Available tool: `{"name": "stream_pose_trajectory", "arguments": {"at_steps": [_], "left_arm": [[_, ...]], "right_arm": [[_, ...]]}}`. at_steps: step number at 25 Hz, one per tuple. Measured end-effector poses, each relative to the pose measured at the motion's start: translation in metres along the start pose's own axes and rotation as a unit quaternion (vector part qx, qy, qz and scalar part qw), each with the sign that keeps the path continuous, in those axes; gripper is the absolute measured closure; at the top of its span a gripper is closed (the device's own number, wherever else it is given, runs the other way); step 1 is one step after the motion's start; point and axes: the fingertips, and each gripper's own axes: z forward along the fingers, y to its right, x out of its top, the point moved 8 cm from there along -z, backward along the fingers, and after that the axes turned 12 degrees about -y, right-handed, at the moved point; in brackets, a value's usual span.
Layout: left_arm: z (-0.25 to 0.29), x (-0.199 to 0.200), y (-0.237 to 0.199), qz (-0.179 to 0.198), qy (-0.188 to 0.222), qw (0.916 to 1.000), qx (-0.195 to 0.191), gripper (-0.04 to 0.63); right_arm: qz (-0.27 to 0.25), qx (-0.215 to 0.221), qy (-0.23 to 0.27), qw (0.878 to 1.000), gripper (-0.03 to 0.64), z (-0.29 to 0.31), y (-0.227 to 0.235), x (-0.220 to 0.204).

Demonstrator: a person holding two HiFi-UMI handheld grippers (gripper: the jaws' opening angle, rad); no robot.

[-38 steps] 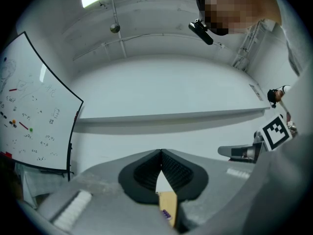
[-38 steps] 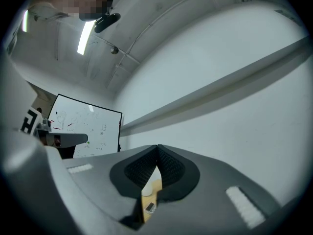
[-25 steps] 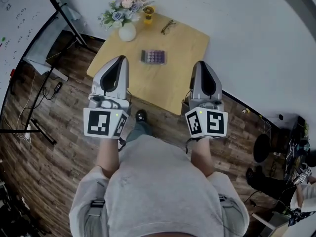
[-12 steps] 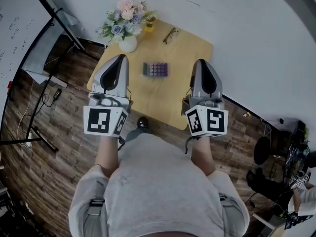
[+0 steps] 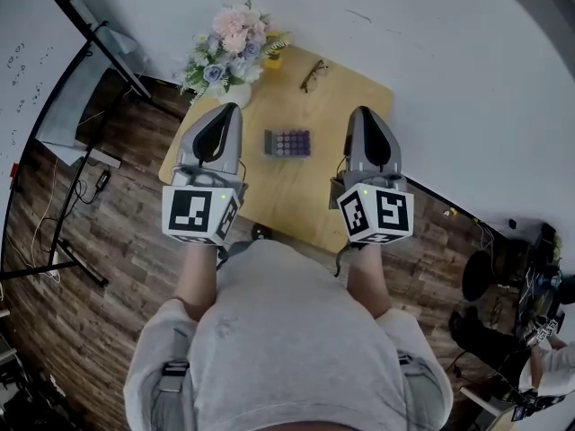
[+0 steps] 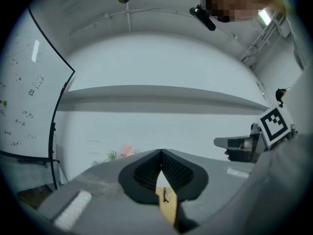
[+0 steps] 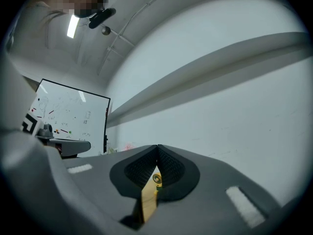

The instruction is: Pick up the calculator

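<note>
Grey left gripper (image 5: 231, 109) and grey right gripper (image 5: 361, 111), jaws together, flank the purple-keyed calculator (image 5: 287, 142) mid-frame, bare light wooden table (image 5: 289, 191) all around it.

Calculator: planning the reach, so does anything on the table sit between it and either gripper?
Nothing visible does. The calculator lies on bare tabletop between the left gripper and right gripper, both shut; the flowers and glasses sit beyond it.

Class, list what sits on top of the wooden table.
Calculator, glasses, a flower bouquet. The left gripper hides most of its vase; a yellow object behind the flowers is mostly hidden.
</note>
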Motion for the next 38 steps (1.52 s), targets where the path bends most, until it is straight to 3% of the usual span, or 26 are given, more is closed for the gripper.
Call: {"name": "stream_pose_trajectory", "arguments": {"at_steps": [8,16,20,26,33,38], "left_arm": [[0.041,-0.052,-0.013,-0.024,-0.1,0.9946,-0.018,0.591],[0.072,-0.117,-0.015,-0.061,-0.209,0.9752,-0.037,0.591],[0.086,-0.149,-0.015,-0.093,-0.256,0.9614,-0.043,0.591],[0.103,-0.192,-0.012,-0.127,-0.327,0.9349,-0.053,0.588],[0.114,-0.23,-0.013,-0.175,-0.393,0.9002,-0.069,0.51],[0.122,-0.246,-0.012,-0.199,-0.415,0.8842,-0.082,0.477]], "right_arm": [[0.015,0.02,-0.088,0.996,0.615,0.045,0.0,-0.041],[0.03,0.021,-0.193,0.981,0.615,0.069,0.003,-0.099],[0.039,0.017,-0.252,0.967,0.615,0.079,0.009,-0.132],[0.074,0.023,-0.343,0.936,0.61,0.092,0.018,-0.182],[0.092,0.026,-0.41,0.907,0.579,0.104,0.023,-0.224],[0.108,0.021,-0.44,0.891,0.524,0.108,0.031,-0.244]]}}
